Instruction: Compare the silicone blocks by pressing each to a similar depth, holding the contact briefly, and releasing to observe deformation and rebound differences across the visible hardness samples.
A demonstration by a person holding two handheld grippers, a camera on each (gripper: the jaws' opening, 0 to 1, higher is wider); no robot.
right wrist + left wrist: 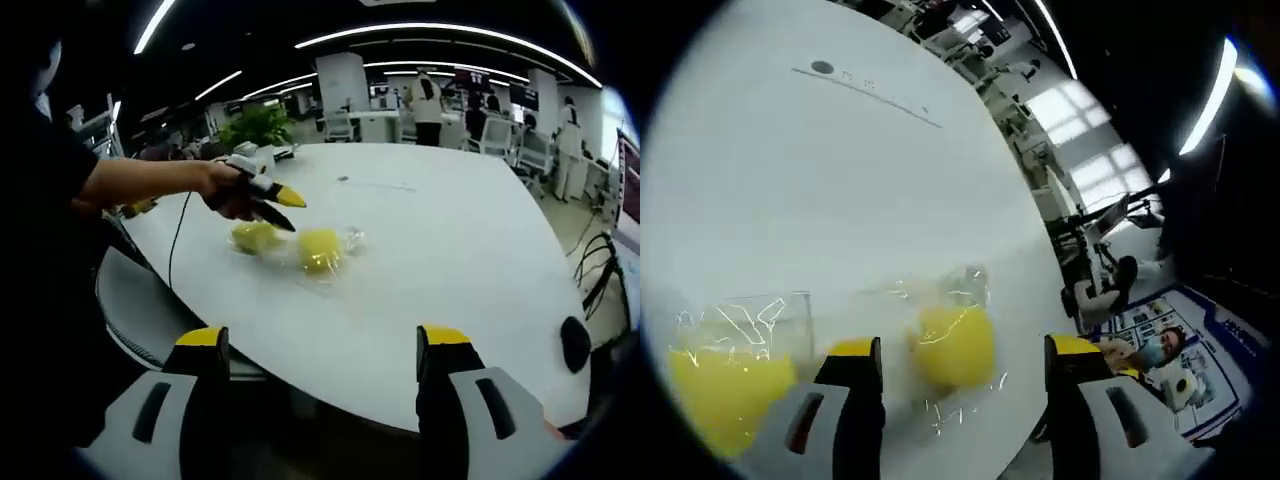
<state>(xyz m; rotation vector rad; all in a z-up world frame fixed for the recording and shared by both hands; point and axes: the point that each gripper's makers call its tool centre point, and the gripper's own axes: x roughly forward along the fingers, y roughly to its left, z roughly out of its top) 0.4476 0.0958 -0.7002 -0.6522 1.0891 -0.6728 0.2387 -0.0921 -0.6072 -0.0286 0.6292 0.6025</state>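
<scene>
Silicone blocks (320, 248): two yellow lumps in clear wrap on white table (450, 260); both tongs apart.

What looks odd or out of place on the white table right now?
The two yellow blocks, one and the other, are both inside crinkled clear plastic wrapping, not bare for pressing. The left gripper hovers above them with its fingers open. Nothing looks spilled or damaged.

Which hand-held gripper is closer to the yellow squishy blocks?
Left. The left hand-held gripper hovers right over the yellow blocks; the right hand-held gripper hangs back beyond the table edge.
</scene>
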